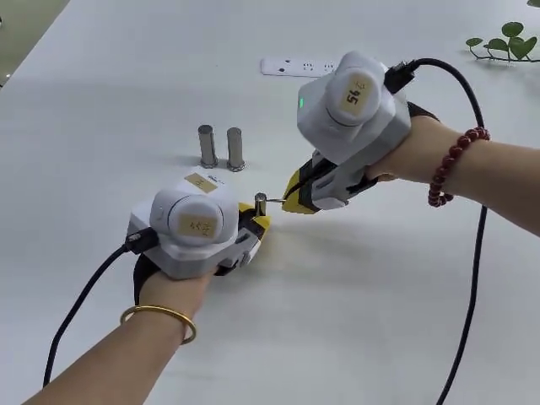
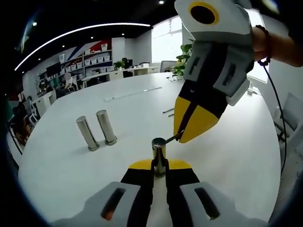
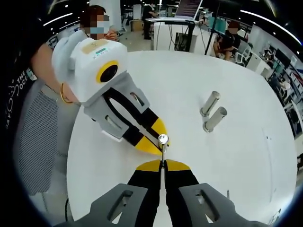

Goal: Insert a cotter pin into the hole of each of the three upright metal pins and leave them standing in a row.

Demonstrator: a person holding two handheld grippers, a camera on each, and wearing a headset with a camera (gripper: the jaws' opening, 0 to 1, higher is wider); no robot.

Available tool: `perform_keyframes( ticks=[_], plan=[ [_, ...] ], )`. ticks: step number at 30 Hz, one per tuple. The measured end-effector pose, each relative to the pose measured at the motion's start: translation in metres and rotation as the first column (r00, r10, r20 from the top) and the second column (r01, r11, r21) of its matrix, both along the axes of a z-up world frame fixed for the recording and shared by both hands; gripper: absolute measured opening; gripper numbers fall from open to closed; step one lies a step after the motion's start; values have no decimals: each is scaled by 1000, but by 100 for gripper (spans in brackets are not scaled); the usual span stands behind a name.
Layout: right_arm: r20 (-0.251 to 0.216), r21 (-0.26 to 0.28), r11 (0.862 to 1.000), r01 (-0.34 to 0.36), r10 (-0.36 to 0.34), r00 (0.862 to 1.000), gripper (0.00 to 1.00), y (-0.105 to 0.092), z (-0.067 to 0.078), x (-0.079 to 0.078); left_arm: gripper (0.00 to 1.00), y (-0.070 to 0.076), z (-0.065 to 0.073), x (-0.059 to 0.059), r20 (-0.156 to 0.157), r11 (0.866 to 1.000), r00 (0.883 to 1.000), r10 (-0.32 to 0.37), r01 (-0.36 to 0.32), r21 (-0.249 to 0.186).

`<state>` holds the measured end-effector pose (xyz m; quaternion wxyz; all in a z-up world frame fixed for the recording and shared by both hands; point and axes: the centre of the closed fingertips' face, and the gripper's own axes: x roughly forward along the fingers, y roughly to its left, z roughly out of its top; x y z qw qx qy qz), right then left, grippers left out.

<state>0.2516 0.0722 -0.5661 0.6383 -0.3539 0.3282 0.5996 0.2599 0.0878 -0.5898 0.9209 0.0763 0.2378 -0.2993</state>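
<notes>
My left gripper (image 1: 256, 221) (image 2: 159, 166) is shut on a short metal pin (image 1: 261, 202) (image 2: 158, 153), held upright on the white table. My right gripper (image 1: 295, 202) (image 3: 162, 165) is shut on a thin cotter pin (image 1: 275, 201) (image 3: 162, 156), whose tip meets the head of that metal pin (image 3: 163, 138). In the left gripper view the cotter pin (image 2: 173, 138) reaches the pin's top from the right gripper's yellow tips (image 2: 194, 120). Two more metal pins (image 1: 207, 146) (image 1: 235, 149) stand upright side by side behind, apart from both grippers.
A white power strip (image 1: 299, 66) lies at the table's far side and a plant sprig (image 1: 506, 42) at the far right. Black cables (image 1: 472, 253) trail from both grippers. Small loose metal pieces (image 2: 168, 111) lie on the table beyond the right gripper.
</notes>
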Motion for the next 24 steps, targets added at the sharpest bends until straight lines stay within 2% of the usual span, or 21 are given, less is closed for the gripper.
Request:
perform_keyframes(
  ticks=[11, 24],
  plan=[
    [-21, 26, 1000, 12, -11, 1000, 0, 3, -2, -3, 6, 0, 0, 0, 3, 1000, 1000, -2, 2, 5],
    [-19, 51, 998, 22, -21, 1000, 0, 10, -5, -4, 7, 0, 0, 0, 5, 1000, 1000, 12, -12, 3]
  ],
)
